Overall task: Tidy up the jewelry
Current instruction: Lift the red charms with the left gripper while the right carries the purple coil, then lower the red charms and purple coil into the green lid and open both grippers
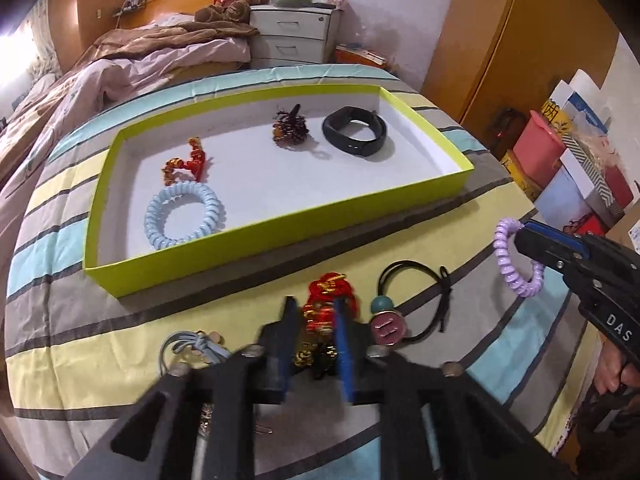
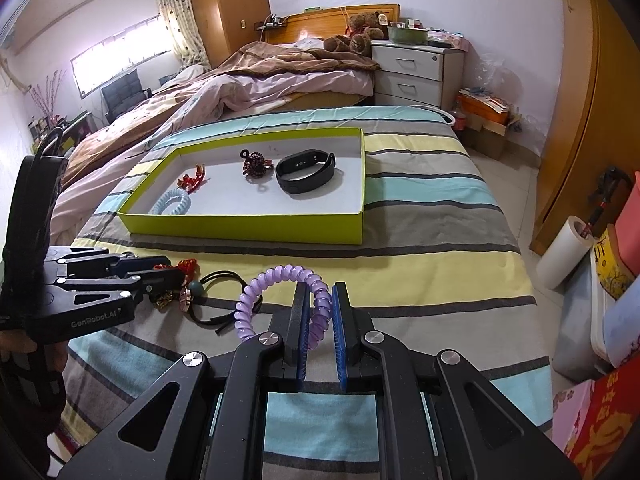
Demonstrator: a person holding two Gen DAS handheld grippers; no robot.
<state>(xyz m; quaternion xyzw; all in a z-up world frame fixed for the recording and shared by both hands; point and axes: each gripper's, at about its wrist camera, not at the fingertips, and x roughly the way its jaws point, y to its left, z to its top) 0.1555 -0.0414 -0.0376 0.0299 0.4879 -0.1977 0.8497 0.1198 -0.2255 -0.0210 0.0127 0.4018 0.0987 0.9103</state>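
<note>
The striped bedspread (image 2: pixel 420 236) carries a green tray (image 1: pixel 280 236) near its far edge, holding a black band (image 1: pixel 355 136), blue coil (image 1: pixel 184 216), dark beads (image 1: pixel 290 126) and a red charm (image 1: pixel 188 160). My right gripper (image 2: pixel 320 308) pinches the purple coil (image 2: pixel 280 276) above the near edge. My left gripper (image 1: pixel 316 320) straddles the red knot (image 1: pixel 326 312), its jaws narrowed around it; a black tie (image 1: pixel 416 292) lies just beside.

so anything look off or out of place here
Nothing damaged or spilled. A black hair tie and grey hair tie lie loose on the striped bedspread, outside the green tray.
</note>
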